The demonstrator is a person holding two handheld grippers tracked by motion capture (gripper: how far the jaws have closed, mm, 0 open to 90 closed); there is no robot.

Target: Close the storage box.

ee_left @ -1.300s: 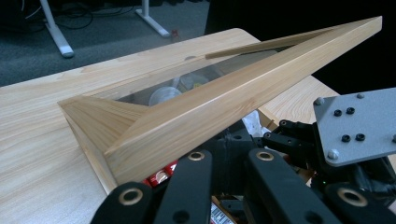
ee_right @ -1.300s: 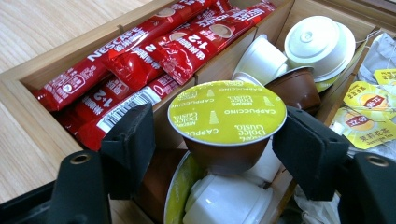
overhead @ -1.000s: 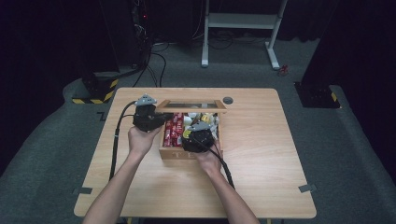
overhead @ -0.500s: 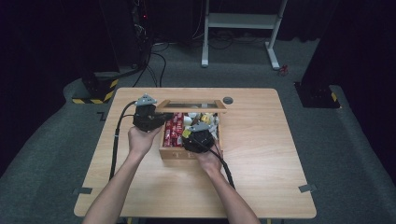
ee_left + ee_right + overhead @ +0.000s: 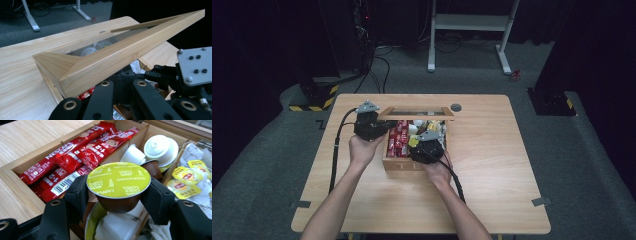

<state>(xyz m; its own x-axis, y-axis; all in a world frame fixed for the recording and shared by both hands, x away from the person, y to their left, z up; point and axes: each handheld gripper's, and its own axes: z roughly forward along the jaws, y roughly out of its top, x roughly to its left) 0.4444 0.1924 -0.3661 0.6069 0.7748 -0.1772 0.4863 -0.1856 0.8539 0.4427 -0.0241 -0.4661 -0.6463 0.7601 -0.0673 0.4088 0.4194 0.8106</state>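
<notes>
We see the right gripper (image 5: 117, 195) clamped on 1 capsule (image 5: 118, 183), lid reading "Nescafé Dolce Gusto Cappuccino", just above the wooden box's (image 5: 399, 164) middle compartment. Its jaws have just been closing on it. Red "Nescafé 1+2" sachets (image 5: 75, 157), approx. 5, lie alongside; 3 yellow-tagged tea bags (image 5: 186, 178) opposite. Left gripper (image 5: 117, 92) pinches the box lid (image 5: 120, 55), holding it up over the counter (image 5: 492, 190).

In the right gripper view, the right gripper (image 5: 117, 195), whose jaws have just been closing, clamps a brown cappuccino capsule (image 5: 118, 185) with a green lid (lettering upside down) above the wooden box (image 5: 15, 173), red coffee sticks (image 5: 75, 157) left, white capsules (image 5: 156, 148) behind, yellow tea bags (image 5: 186, 183) right.
</notes>
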